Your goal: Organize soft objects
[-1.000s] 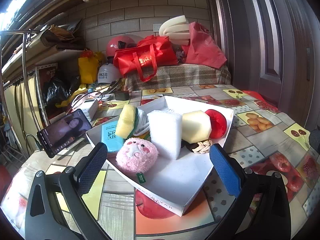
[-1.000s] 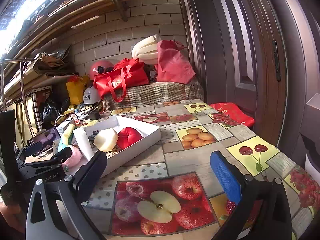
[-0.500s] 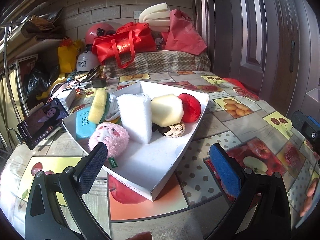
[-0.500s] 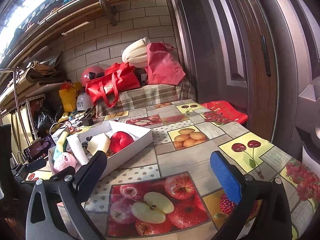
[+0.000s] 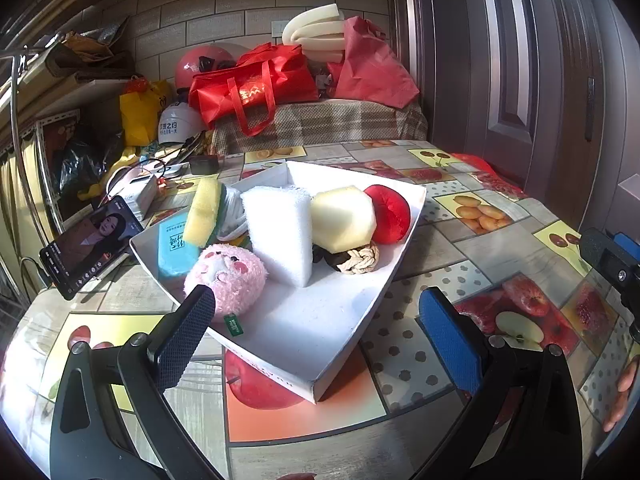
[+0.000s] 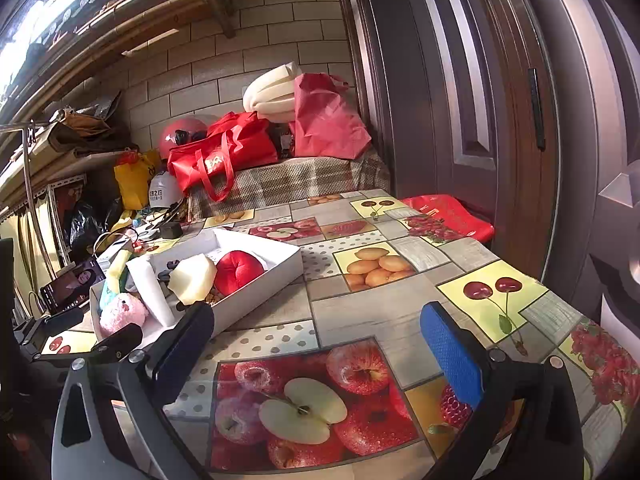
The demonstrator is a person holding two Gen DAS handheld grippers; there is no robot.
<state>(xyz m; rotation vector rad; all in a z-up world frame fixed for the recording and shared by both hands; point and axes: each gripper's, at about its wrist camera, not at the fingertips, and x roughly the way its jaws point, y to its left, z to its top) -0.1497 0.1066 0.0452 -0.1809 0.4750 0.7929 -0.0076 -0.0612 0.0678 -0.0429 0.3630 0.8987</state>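
Note:
A white box on the table holds soft things: a pink plush ball, a white sponge block, a pale yellow foam piece, a red cushion, a yellow-green sponge, a blue packet and a rope knot. My left gripper is open and empty just before the box's near corner. My right gripper is open and empty over the fruit-print tablecloth, right of the box. The plush and red cushion show there too.
A phone stands propped left of the box. Cables and a white charger lie behind it. Red bags, helmets and a checked cloth fill the back. A door stands at the right. A red folded bag lies at the table's far right edge.
The left gripper has pulled back and swung right, then settled close before the box. The right gripper has shifted slightly; both stay open and empty.

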